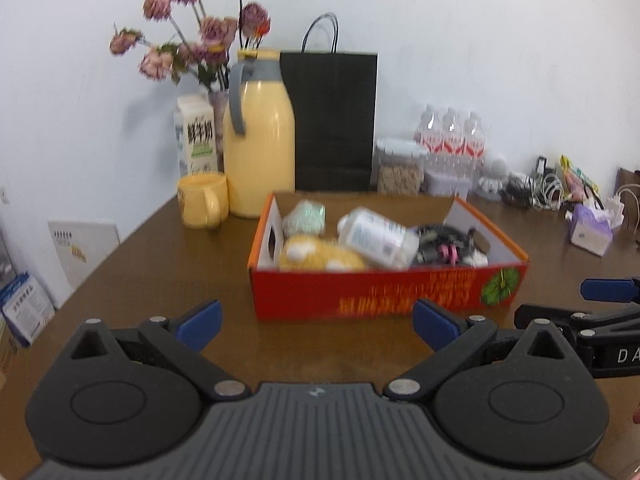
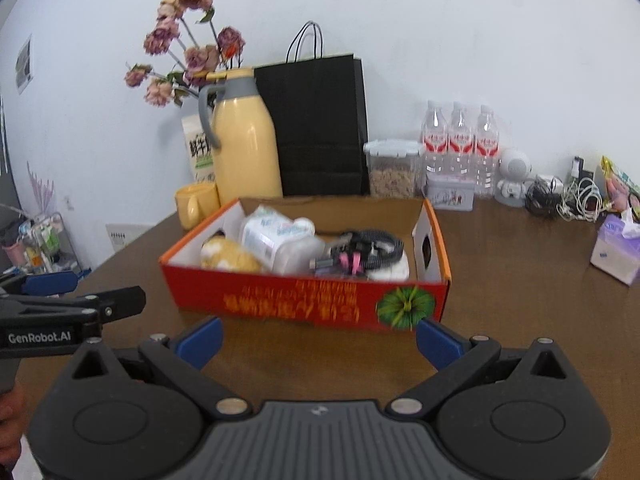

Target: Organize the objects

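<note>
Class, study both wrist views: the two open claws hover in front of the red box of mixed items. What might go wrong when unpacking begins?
1. The white bottle lies on its side, leaning over the yellow plush toy; pulling either may drag the other.
2. The black cables look tangled, so lifting them may snag neighbours.
3. The left claw and right claw sit close together and might collide over the red box.

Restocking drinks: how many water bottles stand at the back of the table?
3, side by side against the wall: left, middle and right, behind the clear container and small tin. More could be hidden behind them.
</note>
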Tool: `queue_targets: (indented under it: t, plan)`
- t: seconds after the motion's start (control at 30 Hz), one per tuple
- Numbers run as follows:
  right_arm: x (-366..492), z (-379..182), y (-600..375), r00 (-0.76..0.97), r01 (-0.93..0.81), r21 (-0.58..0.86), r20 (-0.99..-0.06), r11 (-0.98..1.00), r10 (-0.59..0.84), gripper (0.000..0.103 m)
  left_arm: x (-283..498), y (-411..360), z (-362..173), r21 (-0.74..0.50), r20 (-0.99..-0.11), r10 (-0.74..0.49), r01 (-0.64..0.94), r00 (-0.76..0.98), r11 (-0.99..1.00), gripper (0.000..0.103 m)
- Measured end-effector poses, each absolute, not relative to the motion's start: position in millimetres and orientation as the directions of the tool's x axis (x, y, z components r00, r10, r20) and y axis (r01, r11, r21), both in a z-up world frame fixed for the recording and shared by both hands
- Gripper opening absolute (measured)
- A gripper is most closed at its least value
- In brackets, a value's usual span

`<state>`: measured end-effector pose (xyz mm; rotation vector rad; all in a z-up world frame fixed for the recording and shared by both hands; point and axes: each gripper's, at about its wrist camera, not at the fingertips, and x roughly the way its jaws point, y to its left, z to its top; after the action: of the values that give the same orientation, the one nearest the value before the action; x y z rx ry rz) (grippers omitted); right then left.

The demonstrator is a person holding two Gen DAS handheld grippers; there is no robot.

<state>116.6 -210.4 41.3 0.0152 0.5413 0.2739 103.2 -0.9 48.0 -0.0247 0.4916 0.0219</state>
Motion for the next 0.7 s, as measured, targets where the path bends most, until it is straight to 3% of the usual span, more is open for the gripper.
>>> queue_targets:
  t: [0.37,0.7]
  plan:
    - [95,22,-210,0.789,-0.215,0.080,-0.573,0.973,0.222,0.103,78,4,28,-0.021,-0.545,0.032,-0.052,0.838,0.998,0.103]
    - [93,22,-212,0.789,-0.192,0.081,-0.579,0.978,0.203,0.103,72,7,29,-0.031,-0.542,0.029,-0.054,0.840,0.998,0.103]
